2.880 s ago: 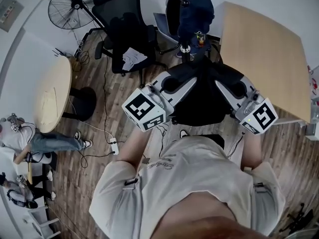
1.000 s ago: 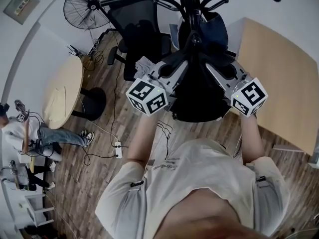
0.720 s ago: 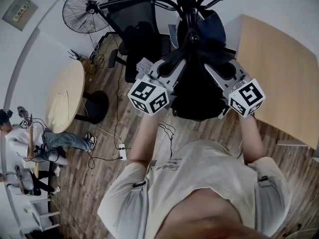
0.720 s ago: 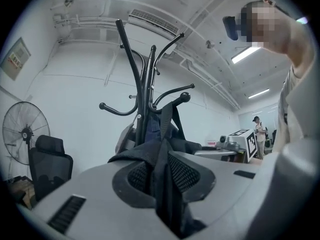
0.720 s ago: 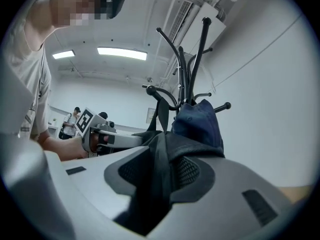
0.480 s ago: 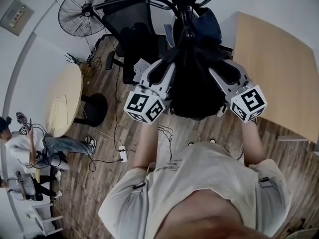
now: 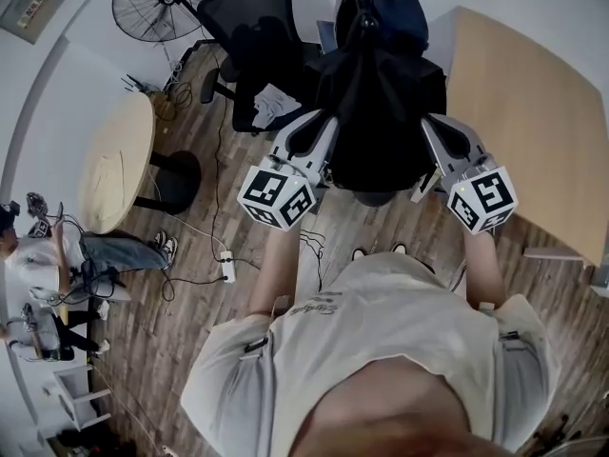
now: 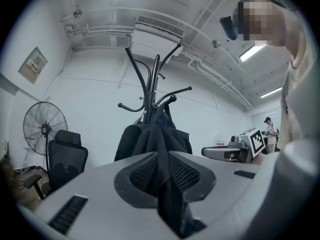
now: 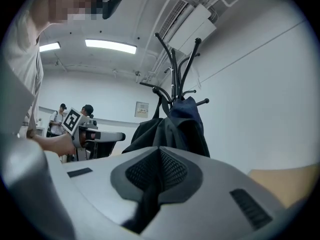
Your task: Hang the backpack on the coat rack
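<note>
Head view, read from left to right: the left gripper is shut on a black strap. In the left gripper view, this soft woven webbing is seen pinched between the mesh-textured pads. Ahead of it, between the two grippers, the backpack appears hung on the coat rack, with its long axis upright. It is a limp bag of matte black fabric, and a navy fabric item is draped just above it. The rack is a slim dark metal pole with curved, knob-tipped hooks. The right gripper is closed as well, and a thin dark strip, judged to be a second strap, is caught in its seam. Both grippers are pointed level at the bag and neither is clearly nearer, so a release would be followed by drawing straight back.
</note>
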